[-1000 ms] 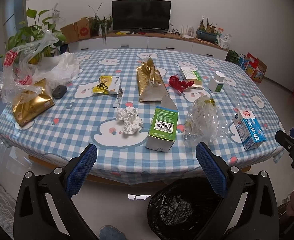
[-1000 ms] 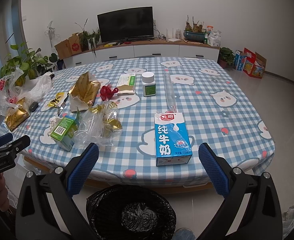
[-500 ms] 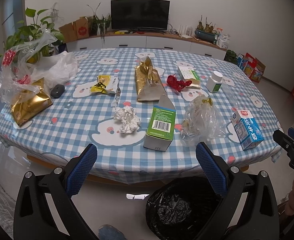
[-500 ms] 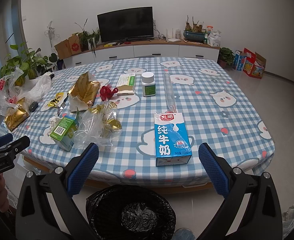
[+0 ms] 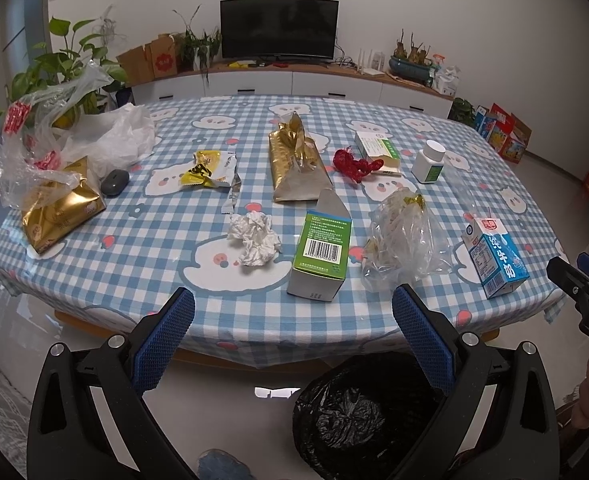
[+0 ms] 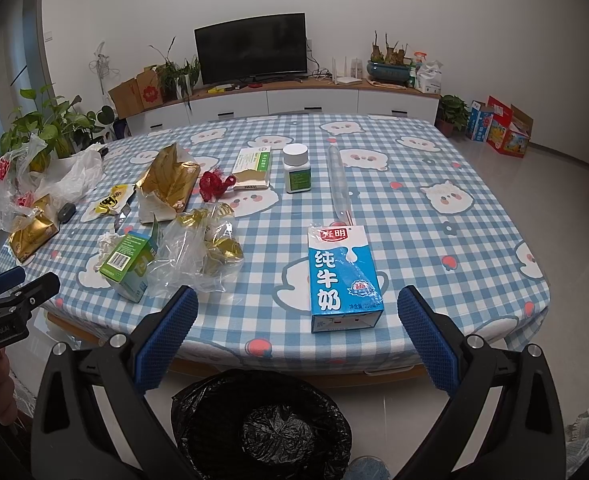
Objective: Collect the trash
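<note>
Trash is strewn over the checked tablecloth (image 5: pixel 142 256). Near the front edge lie a crumpled white tissue (image 5: pixel 254 238), a green carton (image 5: pixel 321 252), a clear plastic bag (image 5: pixel 404 240) and a blue milk carton (image 5: pixel 496 256) (image 6: pixel 344 278). Further back are a gold bag (image 5: pixel 296 166), a yellow wrapper (image 5: pixel 208 168), red netting (image 5: pixel 352 164) and a white pill bottle (image 6: pixel 296 168). A bin lined with a black bag (image 6: pixel 262 426) (image 5: pixel 358 412) stands on the floor below the table edge. My left gripper (image 5: pixel 292 336) is open before the table, nothing between its fingers. My right gripper (image 6: pixel 296 336) is open above the bin.
Clear plastic bags and a second gold bag (image 5: pixel 60 210) fill the left end, beside a dark mouse (image 5: pixel 114 181). A green-and-white box (image 5: pixel 376 149) and a clear tube (image 6: pixel 339 180) lie at the back. A TV (image 6: pixel 250 49), cabinets and plants line the far wall.
The left gripper has drifted slightly, so the table sits a touch lower and further left in its view. The right gripper's view is unchanged. Both stay open.
</note>
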Demonstrator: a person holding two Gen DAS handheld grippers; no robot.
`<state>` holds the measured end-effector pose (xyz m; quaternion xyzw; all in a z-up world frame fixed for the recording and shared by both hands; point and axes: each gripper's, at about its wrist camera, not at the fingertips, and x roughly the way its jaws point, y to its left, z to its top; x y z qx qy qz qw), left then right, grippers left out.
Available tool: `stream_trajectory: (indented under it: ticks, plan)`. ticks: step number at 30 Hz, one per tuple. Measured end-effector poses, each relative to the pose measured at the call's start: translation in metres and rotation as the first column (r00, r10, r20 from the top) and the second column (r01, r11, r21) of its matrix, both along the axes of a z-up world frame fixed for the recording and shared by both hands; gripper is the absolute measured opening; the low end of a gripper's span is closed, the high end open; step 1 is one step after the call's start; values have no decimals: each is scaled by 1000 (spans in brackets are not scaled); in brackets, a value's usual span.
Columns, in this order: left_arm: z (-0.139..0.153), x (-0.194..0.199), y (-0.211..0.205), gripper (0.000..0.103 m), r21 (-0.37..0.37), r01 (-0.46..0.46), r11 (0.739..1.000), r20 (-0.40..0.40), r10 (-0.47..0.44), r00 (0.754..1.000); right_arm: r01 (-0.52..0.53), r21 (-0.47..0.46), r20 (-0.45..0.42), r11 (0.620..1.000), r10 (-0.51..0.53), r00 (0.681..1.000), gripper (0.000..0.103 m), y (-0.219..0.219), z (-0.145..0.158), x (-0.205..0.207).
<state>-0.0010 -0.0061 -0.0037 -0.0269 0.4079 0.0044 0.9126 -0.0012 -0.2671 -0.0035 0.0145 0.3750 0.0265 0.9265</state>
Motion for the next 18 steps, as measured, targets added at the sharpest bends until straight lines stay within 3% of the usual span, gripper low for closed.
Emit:
stream_trajectory:
  ticks: [18]
  plan:
    - [-6,6,-3,97,14,17,1000,-14,-17,1000,2,-5,-3,1000,-2,1000,96,0,1,2]
